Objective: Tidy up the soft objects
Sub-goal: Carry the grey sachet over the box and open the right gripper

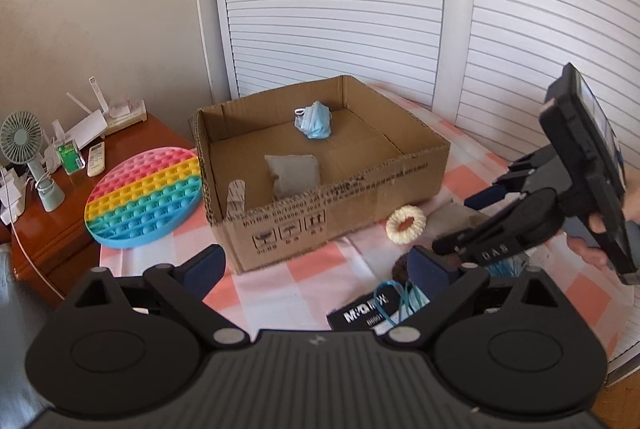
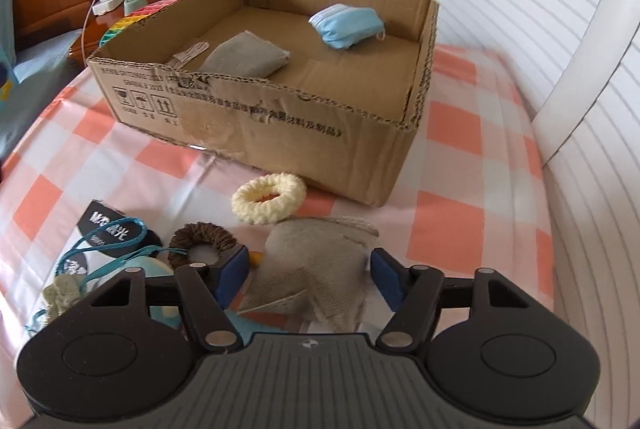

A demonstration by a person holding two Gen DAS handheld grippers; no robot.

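The beige knit cloth (image 2: 320, 265) lies crumpled on the checked bedsheet (image 2: 460, 133) between the right gripper (image 2: 308, 279)'s spread fingers, its near edge cut off by the gripper body; whether the pads touch it is unclear. The left gripper (image 1: 316, 271) is wide apart and empty. In the corrugated cardboard box (image 2: 320, 133), whose printed writing is unreadable, lie a blue face mask (image 2: 346, 25) and a grey pouch (image 2: 248, 59).

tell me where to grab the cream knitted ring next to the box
Pinch one side of the cream knitted ring from above, one finger in its open centre and one outside. It lies flat on the checked cloth, so the soft band is the only part to close on.
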